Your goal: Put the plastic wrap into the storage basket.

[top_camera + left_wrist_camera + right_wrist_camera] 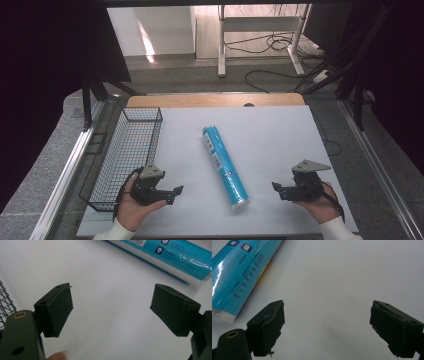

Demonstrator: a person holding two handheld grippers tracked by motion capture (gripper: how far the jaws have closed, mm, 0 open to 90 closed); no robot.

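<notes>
A long roll [225, 166] lies in the middle of the table [270, 135], slanting from far left to near right. A wire basket [127, 152] sits at the left edge. The left gripper [172, 195] is near the basket's near end (just right of it), and the right gripper [277, 190] is right of the roll.

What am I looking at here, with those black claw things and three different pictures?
A person sits at a white table, holding a tool in each hand: the left hand-held gripper and the right hand-held gripper. Each has two black jaws that pinch things. The high view comes from a camera above. The other two come from cameras riding on each tool, looking along its jaws. On the table lie a blue roll in clear wrap and, at the left, a black wire basket. Both tools stand open, holding nothing, on either side of the roll.
</notes>
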